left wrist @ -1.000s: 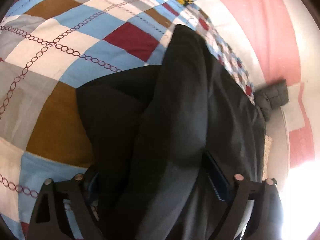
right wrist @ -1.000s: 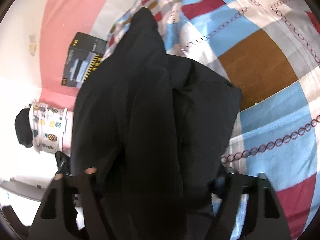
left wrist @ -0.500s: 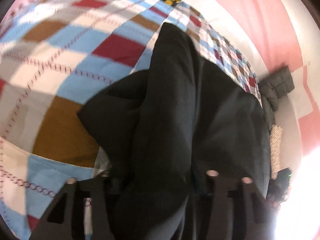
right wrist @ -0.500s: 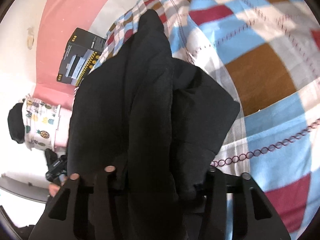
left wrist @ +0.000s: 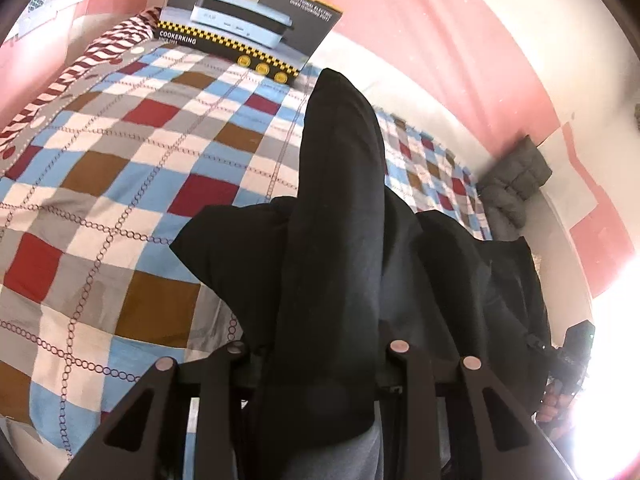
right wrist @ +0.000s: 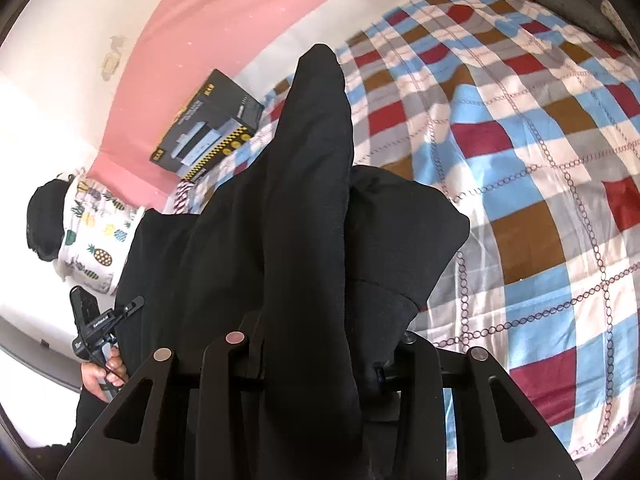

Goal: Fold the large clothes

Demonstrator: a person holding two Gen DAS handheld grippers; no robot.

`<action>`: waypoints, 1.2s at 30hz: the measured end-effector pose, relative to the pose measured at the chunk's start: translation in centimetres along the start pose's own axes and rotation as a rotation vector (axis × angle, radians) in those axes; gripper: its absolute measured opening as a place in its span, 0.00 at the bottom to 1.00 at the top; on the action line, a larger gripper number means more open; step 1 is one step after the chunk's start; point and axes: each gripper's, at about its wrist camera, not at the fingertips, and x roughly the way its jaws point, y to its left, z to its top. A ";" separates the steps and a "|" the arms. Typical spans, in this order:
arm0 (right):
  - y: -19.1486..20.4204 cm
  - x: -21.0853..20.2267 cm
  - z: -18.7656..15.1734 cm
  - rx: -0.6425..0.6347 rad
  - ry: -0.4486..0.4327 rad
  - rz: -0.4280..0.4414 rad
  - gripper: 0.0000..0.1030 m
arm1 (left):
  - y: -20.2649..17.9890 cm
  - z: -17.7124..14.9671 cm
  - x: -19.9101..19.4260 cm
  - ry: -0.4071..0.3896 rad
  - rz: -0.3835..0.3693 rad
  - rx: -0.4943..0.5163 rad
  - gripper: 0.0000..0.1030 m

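A large black garment (left wrist: 340, 200) hangs lifted above the checked bedcover (left wrist: 120, 200), with its far end still draped toward the bed. My left gripper (left wrist: 318, 356) has a bunched fold of it between its fingers, and the jaws are closing on the cloth. In the right wrist view the same black garment (right wrist: 304, 180) runs up from my right gripper (right wrist: 320, 344), whose jaws are also closing with cloth clamped between them. Both grips carry the garment's weight. The fingertips are hidden under the fabric.
A black appliance box (left wrist: 248, 28) sits at the head of the bed by the pink wall. A grey padded jacket (left wrist: 516, 184) lies at the bed's edge. Pineapple-print fabric (right wrist: 96, 232) and a person's hand (right wrist: 100, 376) on the other gripper's handle show at the left.
Both grippers narrowed onto the black garment and rose, lifting it off the bedcover. More of the bed and the box has come into view.
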 end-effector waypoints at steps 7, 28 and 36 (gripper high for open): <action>1.3 0.9 0.8 -0.021 0.003 0.006 0.35 | 0.6 0.4 -0.8 -0.015 0.002 -0.011 0.32; 4.5 10.0 9.8 -0.057 0.008 0.023 0.35 | 3.2 11.9 3.7 -0.060 0.043 0.002 0.32; 4.4 15.6 14.4 -0.057 0.000 0.031 0.35 | 5.9 17.1 8.5 -0.081 0.042 0.003 0.33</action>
